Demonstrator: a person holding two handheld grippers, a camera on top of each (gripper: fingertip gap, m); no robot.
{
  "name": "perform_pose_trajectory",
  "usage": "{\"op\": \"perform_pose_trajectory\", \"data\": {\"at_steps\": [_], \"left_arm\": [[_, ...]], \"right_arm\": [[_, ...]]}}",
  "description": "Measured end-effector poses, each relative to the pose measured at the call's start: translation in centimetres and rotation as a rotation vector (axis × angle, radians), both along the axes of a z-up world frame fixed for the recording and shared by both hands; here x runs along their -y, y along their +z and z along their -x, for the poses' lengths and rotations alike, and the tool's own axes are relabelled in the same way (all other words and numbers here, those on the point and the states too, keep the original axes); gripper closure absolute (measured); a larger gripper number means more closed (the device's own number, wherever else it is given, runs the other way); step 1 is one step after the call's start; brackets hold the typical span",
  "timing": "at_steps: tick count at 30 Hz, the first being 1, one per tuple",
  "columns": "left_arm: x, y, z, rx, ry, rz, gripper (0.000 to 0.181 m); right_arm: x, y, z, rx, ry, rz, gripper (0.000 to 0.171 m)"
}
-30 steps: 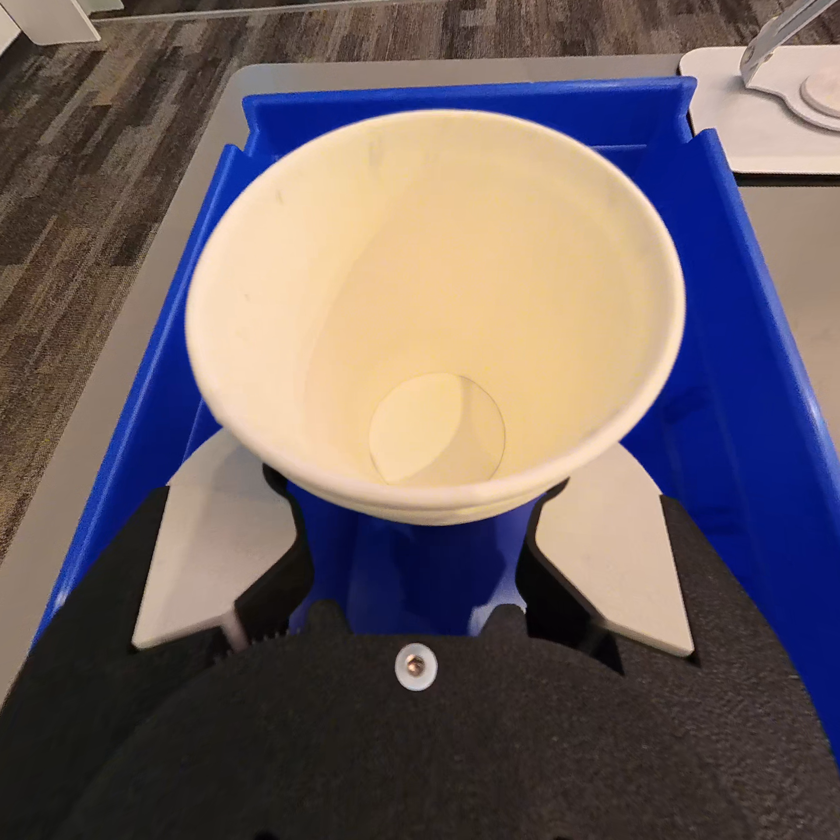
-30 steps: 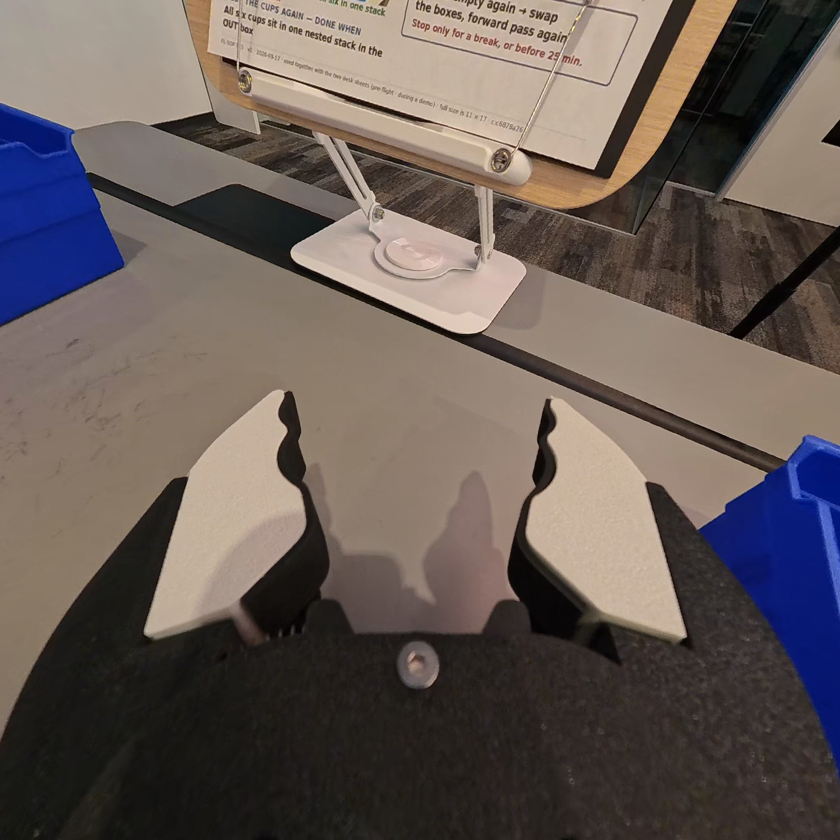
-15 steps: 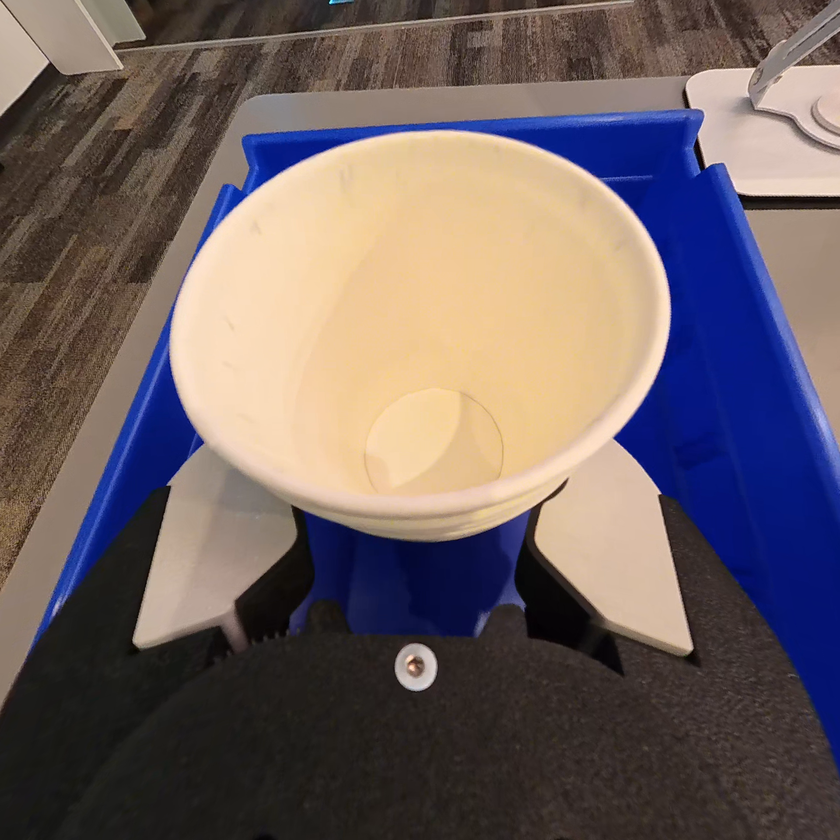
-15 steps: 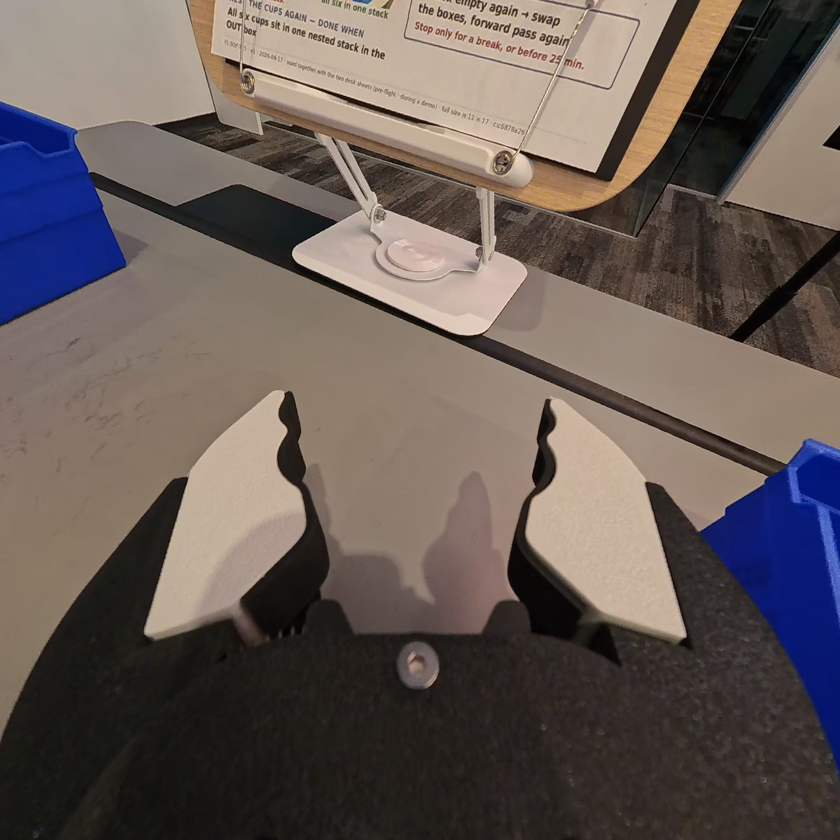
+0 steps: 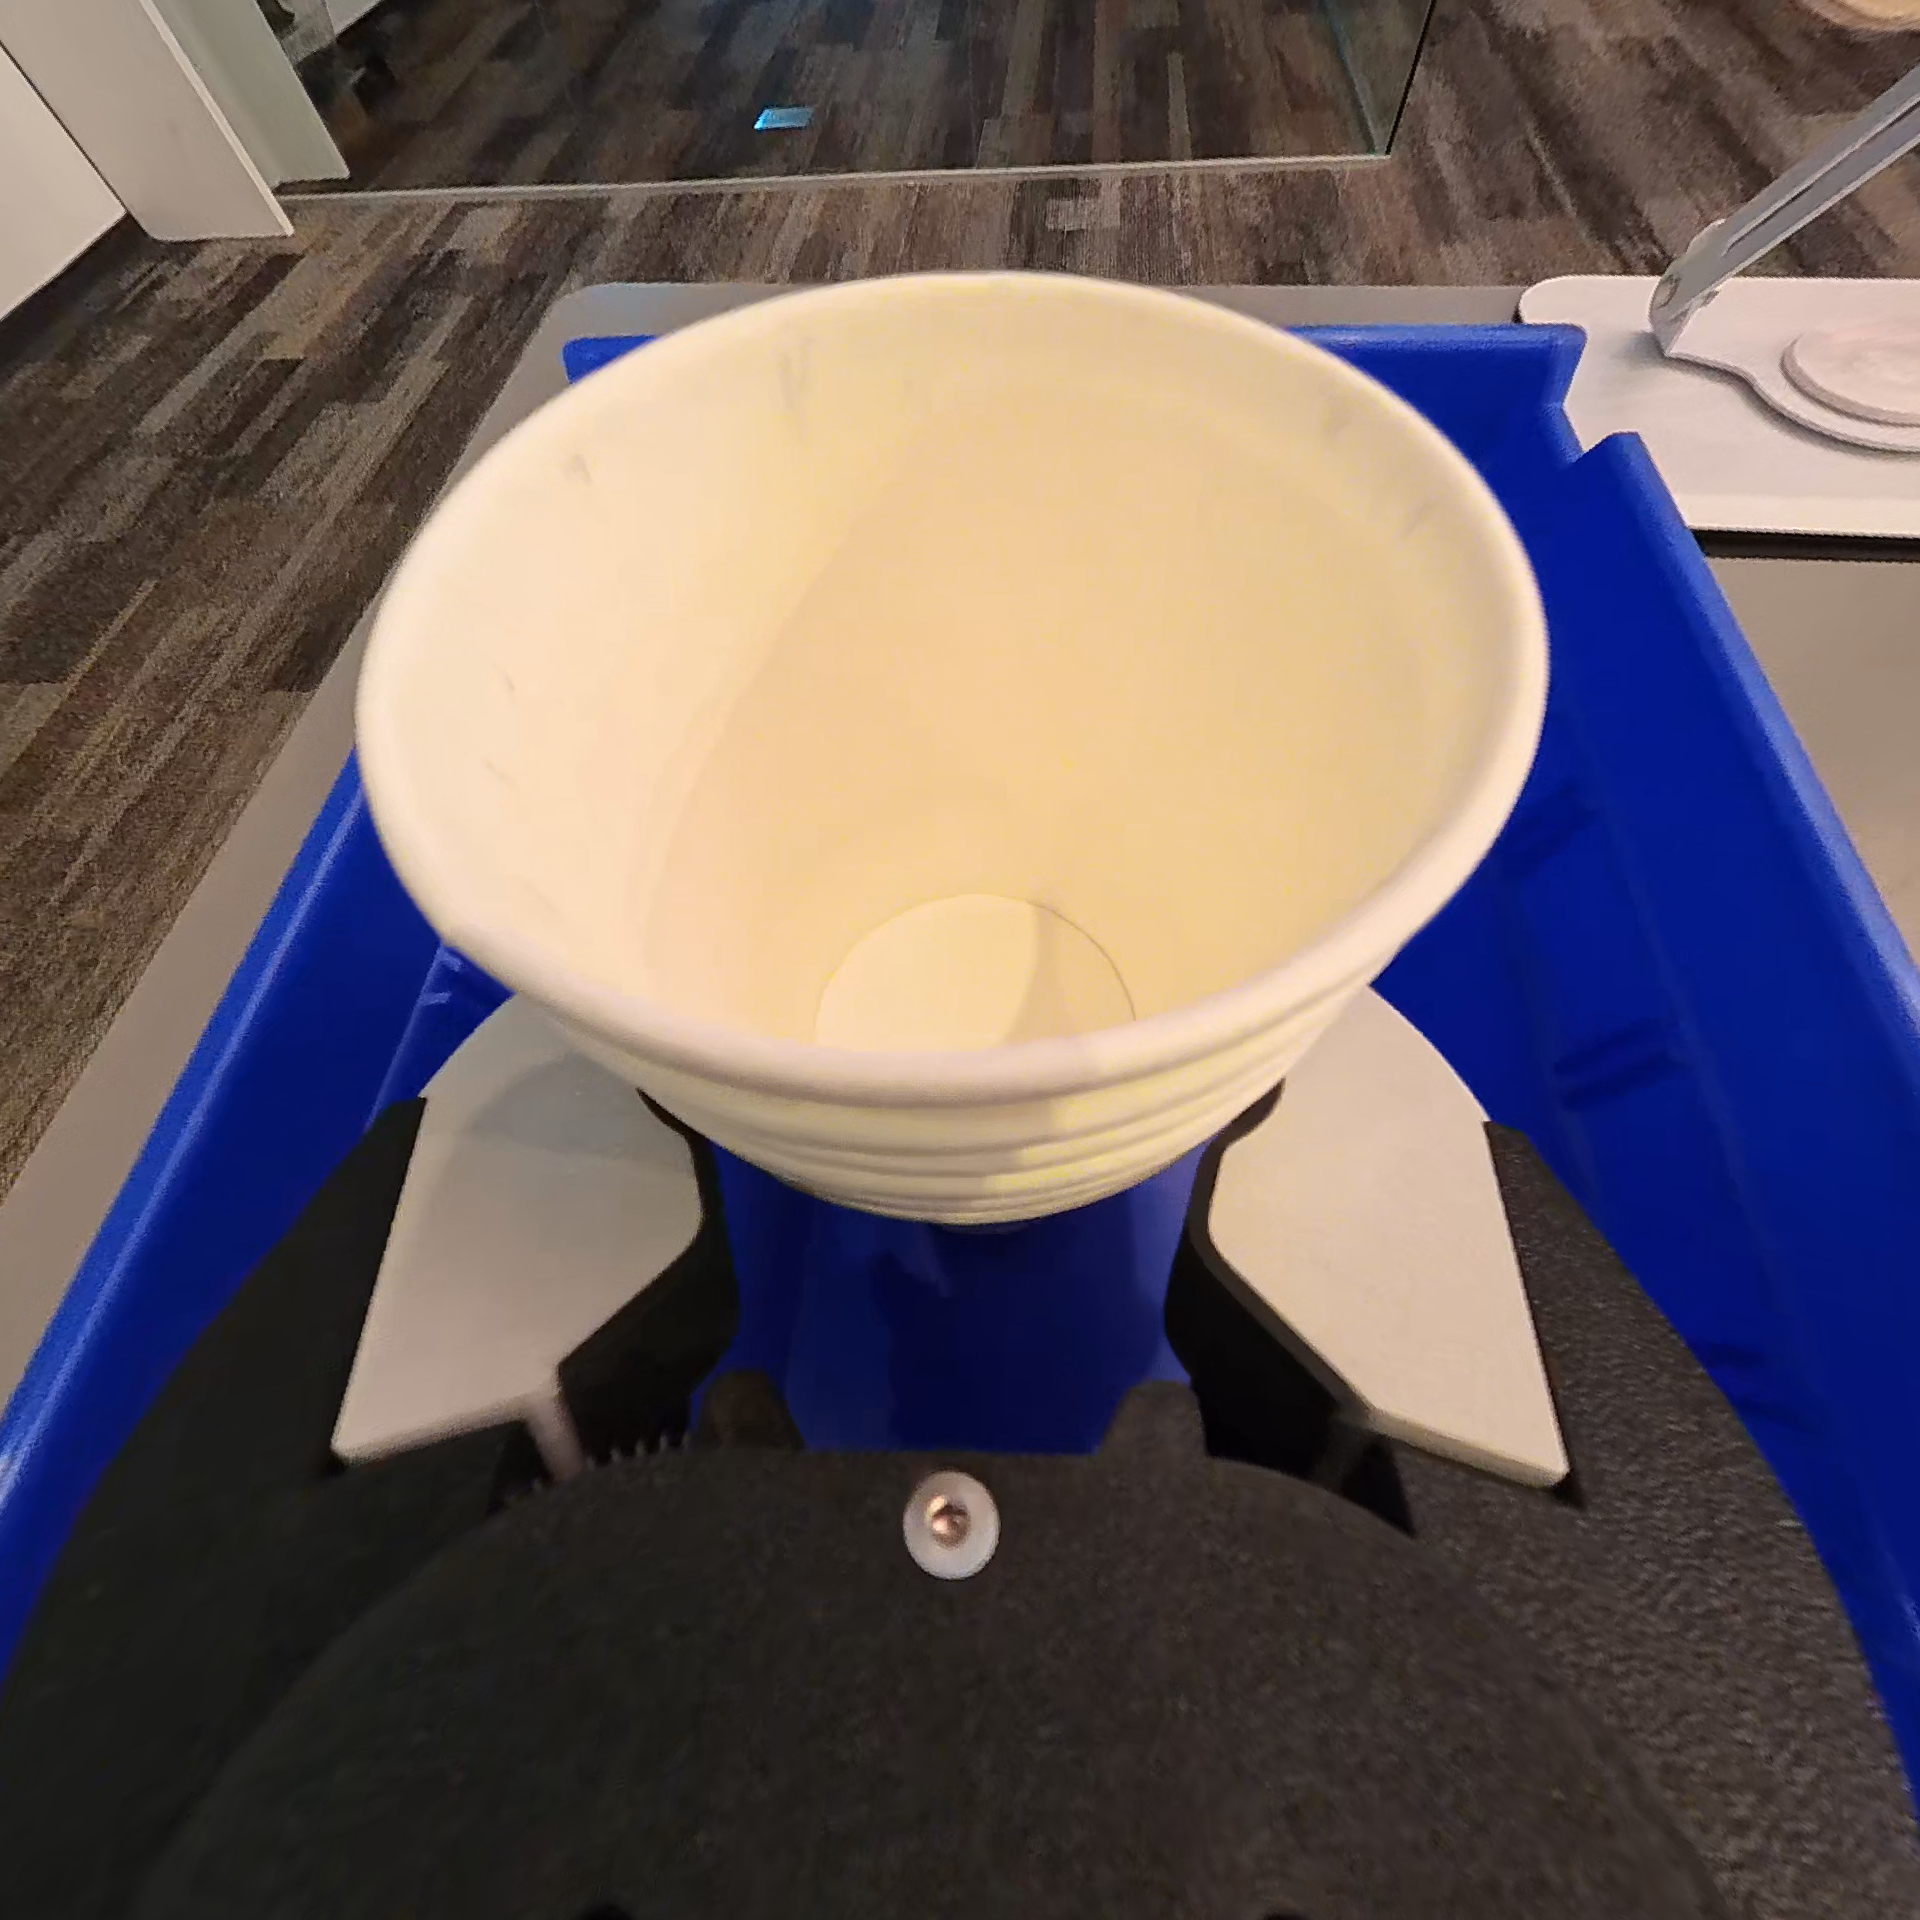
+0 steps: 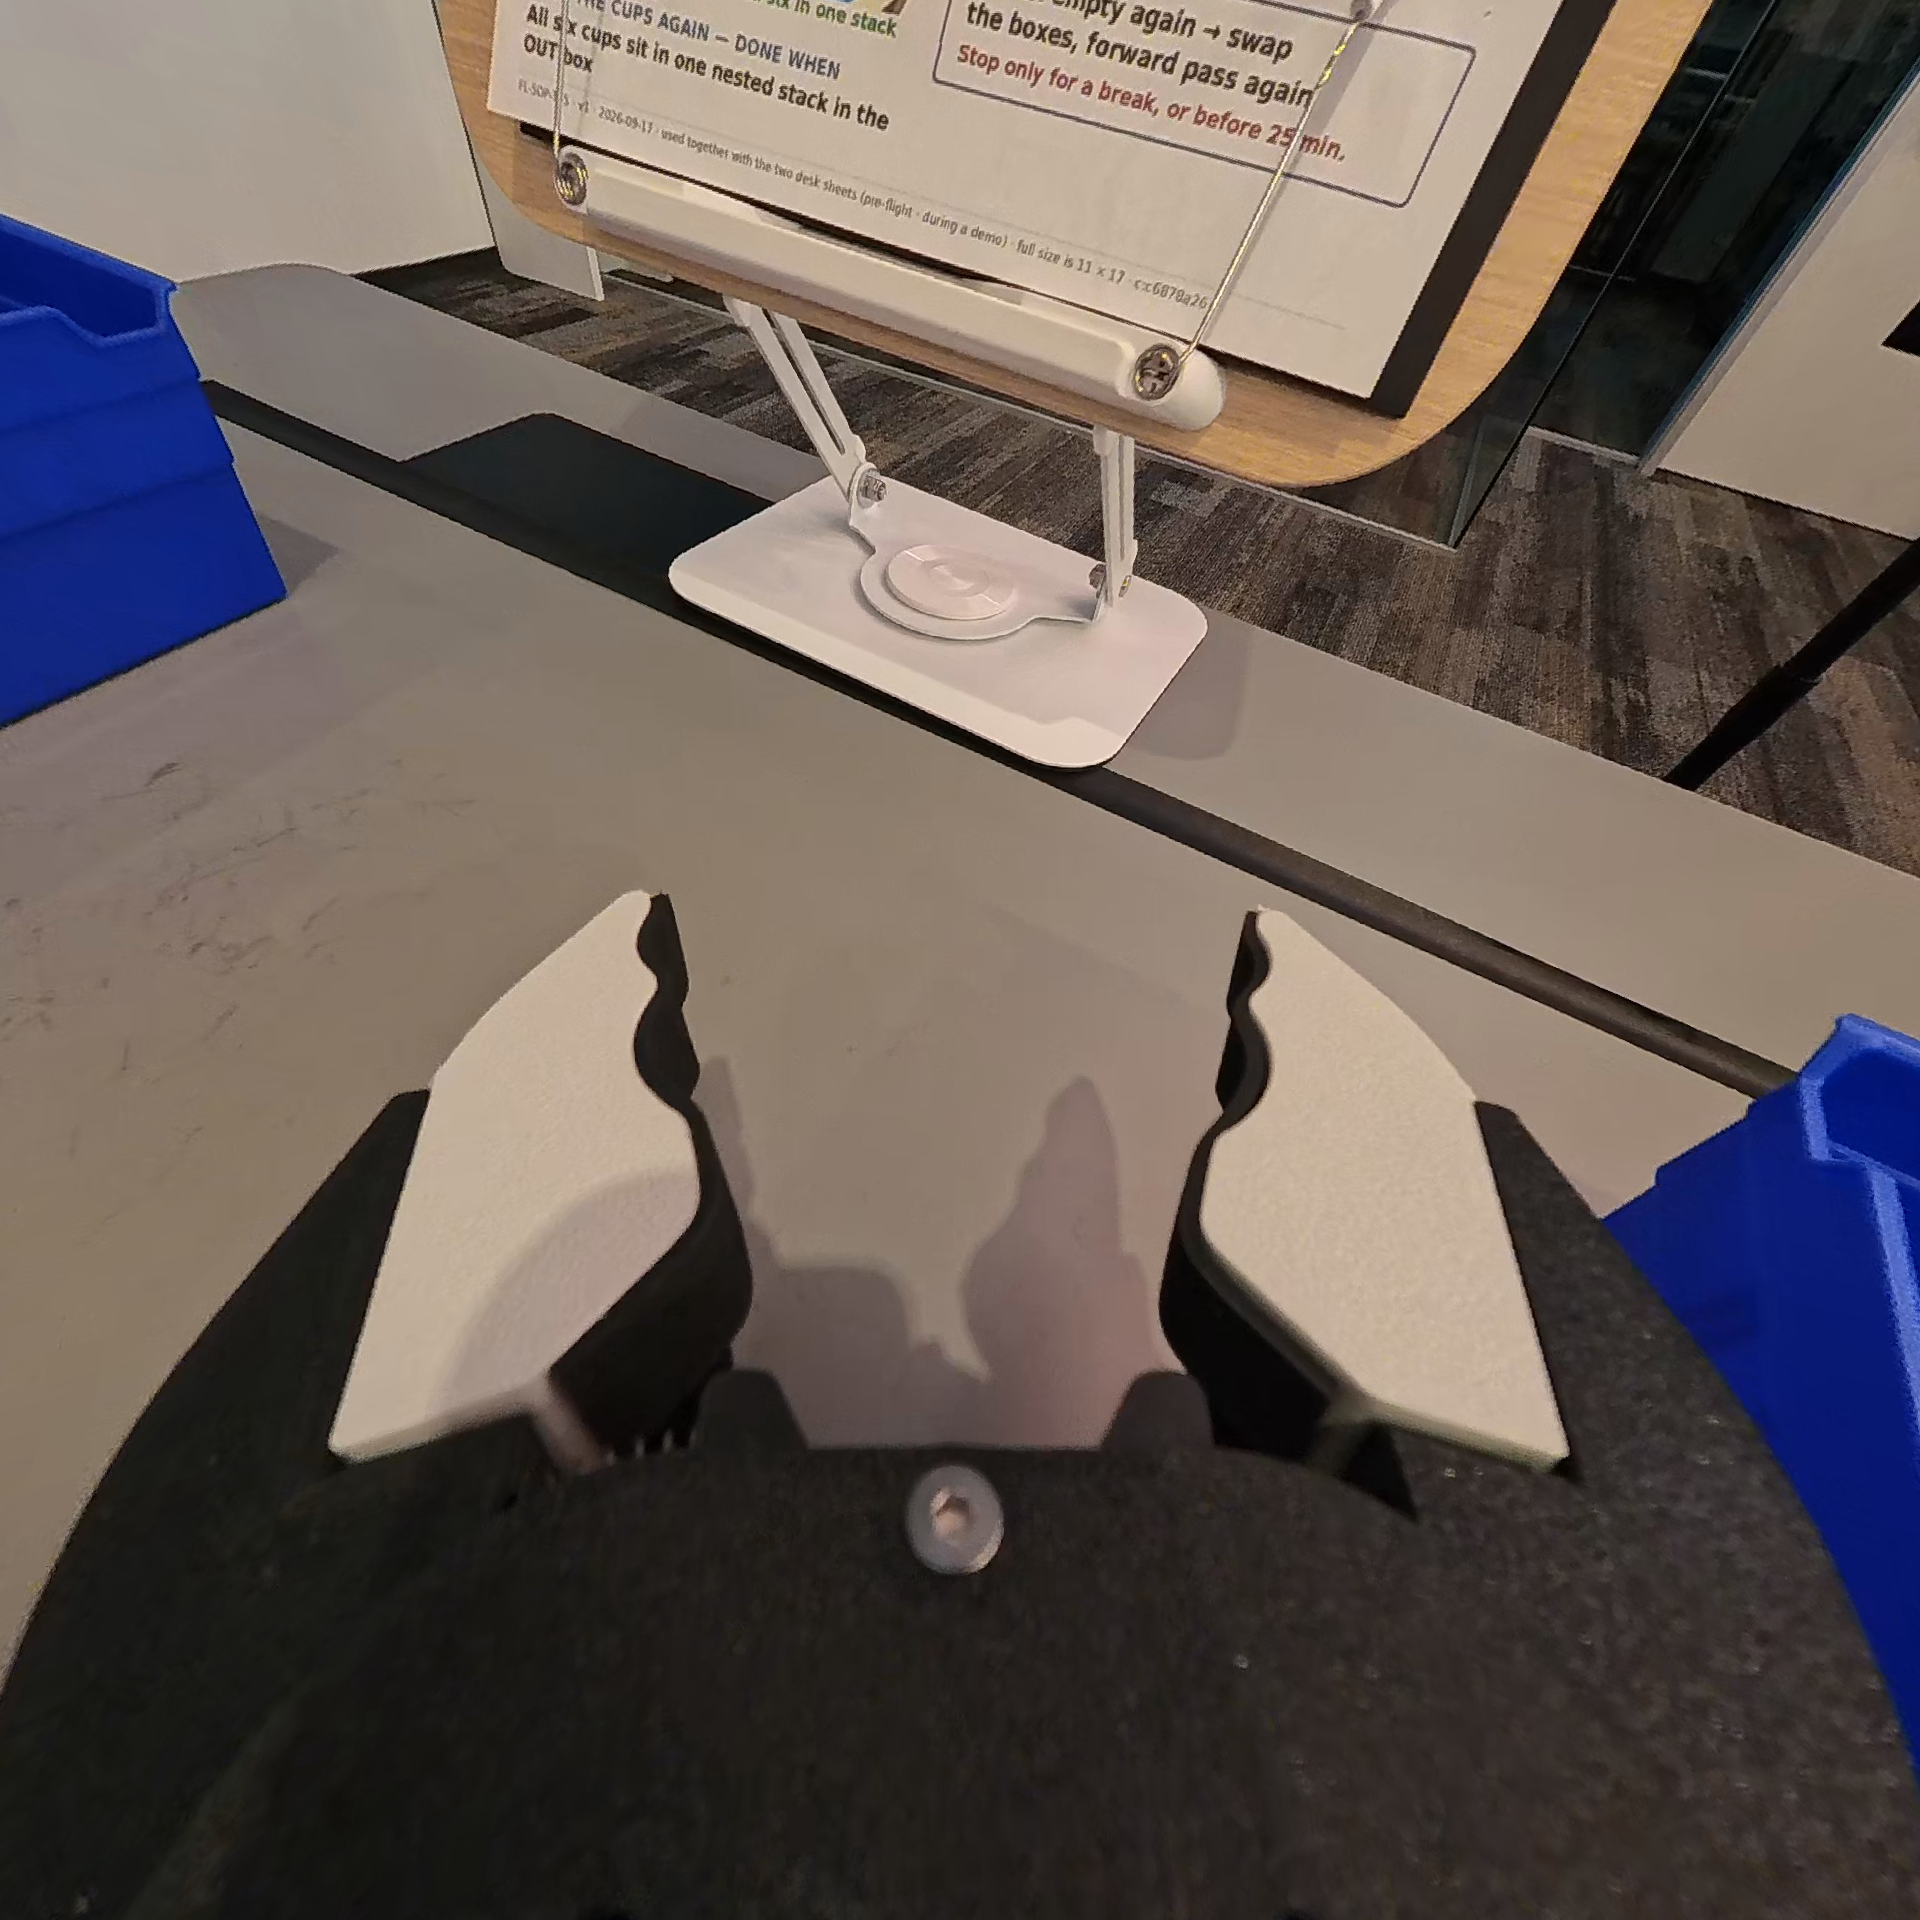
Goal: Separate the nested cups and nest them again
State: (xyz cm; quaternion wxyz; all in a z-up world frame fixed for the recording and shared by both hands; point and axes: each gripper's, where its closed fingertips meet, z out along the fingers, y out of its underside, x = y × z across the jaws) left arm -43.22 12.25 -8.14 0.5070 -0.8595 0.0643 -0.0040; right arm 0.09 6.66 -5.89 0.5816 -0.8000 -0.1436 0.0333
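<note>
While the left gripper (image 5: 951, 1174) pinches the stack of nested cups (image 5: 951, 727) upright above the blue bin (image 5: 1704, 935), the right gripper (image 6: 951, 1039) hovers spread and empty over the grey table (image 6: 416, 831), probably positioned to pull one cup free.

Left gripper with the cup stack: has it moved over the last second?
Yes. The left gripper with its cup stack has risen: against the blue bin, more rims show and the bin's far wall sits lower in view.
</note>
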Motion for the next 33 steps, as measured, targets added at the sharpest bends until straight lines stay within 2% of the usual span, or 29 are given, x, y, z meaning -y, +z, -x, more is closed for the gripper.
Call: {"op": "perform_pose_trajectory", "data": {"at_steps": [9, 16, 22, 30, 33], "left_arm": [[0.2, 0.2, 0.0, 0.029, -0.045, -0.039, 0.079], [1.0, 2.5, 0.2, 0.082, -0.063, -0.107, 0.081], [1.7, 3.1, -0.1, 0.096, -0.100, -0.099, 0.082], [3.3, 7.1, -1.1, 0.130, -0.168, -0.184, 0.082], [4.6, 9.8, -2.9, 0.214, -0.247, -0.225, 0.082]], "right_arm": [[0.0, 0.0, 0.2, 0.019, 0.013, -0.004, 0.073], [0.1, -0.3, 1.1, 0.032, 0.046, 0.000, 0.073], [0.2, -0.4, 1.6, 0.041, 0.065, 0.001, 0.074], [0.5, 0.2, 3.0, 0.025, 0.116, -0.013, 0.076], [1.7, 1.9, 5.9, -0.064, 0.243, -0.035, 0.081]]}}
